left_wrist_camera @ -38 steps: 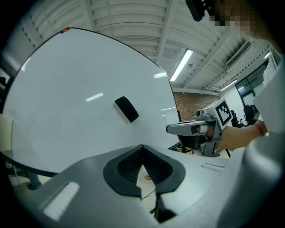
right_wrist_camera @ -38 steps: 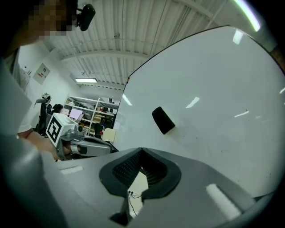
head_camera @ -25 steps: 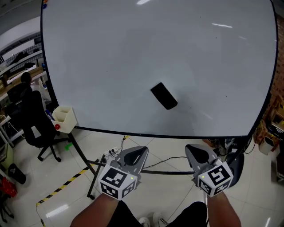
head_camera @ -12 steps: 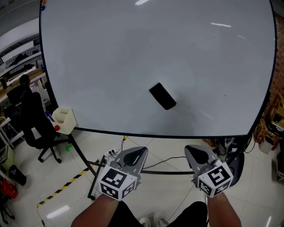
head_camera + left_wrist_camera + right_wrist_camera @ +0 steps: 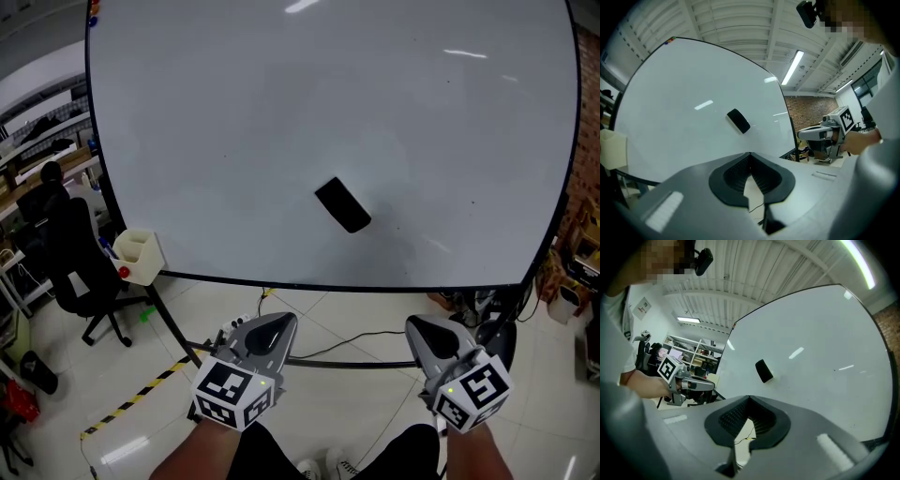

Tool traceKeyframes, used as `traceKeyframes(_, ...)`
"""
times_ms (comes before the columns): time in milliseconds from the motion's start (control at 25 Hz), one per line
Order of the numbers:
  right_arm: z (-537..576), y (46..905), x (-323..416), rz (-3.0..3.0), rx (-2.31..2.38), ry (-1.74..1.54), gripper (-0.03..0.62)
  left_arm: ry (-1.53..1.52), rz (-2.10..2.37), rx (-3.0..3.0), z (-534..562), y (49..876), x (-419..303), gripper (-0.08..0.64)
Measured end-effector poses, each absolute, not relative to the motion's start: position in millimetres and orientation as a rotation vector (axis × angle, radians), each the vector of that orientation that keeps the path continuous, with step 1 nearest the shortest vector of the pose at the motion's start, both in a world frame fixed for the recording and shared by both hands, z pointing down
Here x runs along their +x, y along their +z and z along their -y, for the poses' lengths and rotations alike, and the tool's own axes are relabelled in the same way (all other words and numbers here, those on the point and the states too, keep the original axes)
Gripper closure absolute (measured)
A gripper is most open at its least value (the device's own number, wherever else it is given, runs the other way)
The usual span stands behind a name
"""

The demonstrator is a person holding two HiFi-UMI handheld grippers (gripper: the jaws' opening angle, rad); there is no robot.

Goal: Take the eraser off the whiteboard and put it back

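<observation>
- Your left gripper (image 5: pixel 281 323) has its two grey jaws drawn together at the tips, with nothing between the ribbed black pads; the left gripper view (image 5: pixel 750 157) shows only floor through the gap behind them.
- Your right gripper (image 5: pixel 419 328) is likewise closed and empty, its jaws meeting at the tip in the right gripper view (image 5: pixel 749 399).
- In the head view both grippers sit low in the frame, left one at lower centre-left, right one at lower centre-right. Their marker cubes are nearest you, and your left forearm (image 5: pixel 202 445) and right forearm (image 5: pixel 478 450) come in from the bottom edge.
- Each gripper points level toward the large white whiteboard (image 5: pixel 234 141). The left tips angle toward the upper right, the right tips toward the upper left, and both are below the board's dark lower edge in the frame.
- The black rectangular eraser (image 5: pixel 343 204) sticks tilted to the board just below the frame's centre. It is well apart from both grippers and untouched; it shows above the jaws in each gripper view (image 5: pixel 738 121) (image 5: pixel 763 370).
- Each gripper shows in the other's view: the right one at mid-right (image 5: pixel 820 136), the left one at mid-left (image 5: pixel 693 384).
- A cream plastic holder box (image 5: pixel 138 253) hangs at the board's lower left corner, with a black office chair (image 5: pixel 80 272) left of it. Yellow-and-black striped tape (image 5: pixel 141 384) runs across the white tiled floor (image 5: pixel 356 412).
</observation>
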State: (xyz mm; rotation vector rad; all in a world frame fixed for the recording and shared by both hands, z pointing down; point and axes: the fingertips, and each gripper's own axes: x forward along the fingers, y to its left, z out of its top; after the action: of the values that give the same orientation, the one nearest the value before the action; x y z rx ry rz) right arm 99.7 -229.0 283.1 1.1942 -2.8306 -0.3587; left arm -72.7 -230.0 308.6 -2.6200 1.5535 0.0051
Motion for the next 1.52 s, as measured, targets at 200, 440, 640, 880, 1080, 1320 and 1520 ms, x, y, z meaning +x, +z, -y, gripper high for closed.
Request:
traceKeyframes(200, 211.3, 283.0, 118.3, 2.821, 1.25, -0.356, 0.591, 0.001, -1.573, -2.581, 212.8, 303.4, -81.8, 0.543)
traceKeyframes(440, 199.2, 284.8, 119.8, 2.809, 1.259, -0.365, 0.591, 0.014, -1.56, -2.57, 196.3, 301.3, -82.3, 0.543)
traceKeyframes(640, 201.5, 281.1, 120.8, 2.801, 1.263, -0.424, 0.591, 0.017, -1.516, -2.544, 191.6, 295.9, -74.2, 0.543)
traceKeyframes(880, 204.0, 293.9, 123.5, 2.807, 1.26, -0.347, 0.591, 0.024, -1.531, -2.585, 196.7, 306.3, -74.5, 0.543)
traceKeyframes(1080, 204.3, 294.8, 121.2, 2.807, 1.251, -0.347, 0.591, 0.018, -1.54, -2.587, 200.4, 308.7, -74.4, 0.543)
traceKeyframes(1320, 203.7, 296.7, 119.8, 2.813, 1.242, -0.34, 0.591, 0.019, -1.539, -2.59, 199.1, 309.0, -72.4, 0.543)
traceKeyframes(1520, 203.1, 296.1, 119.8, 2.813, 1.243, -0.345, 0.591, 0.02, -1.538, -2.595, 199.5, 309.9, -71.8, 0.543)
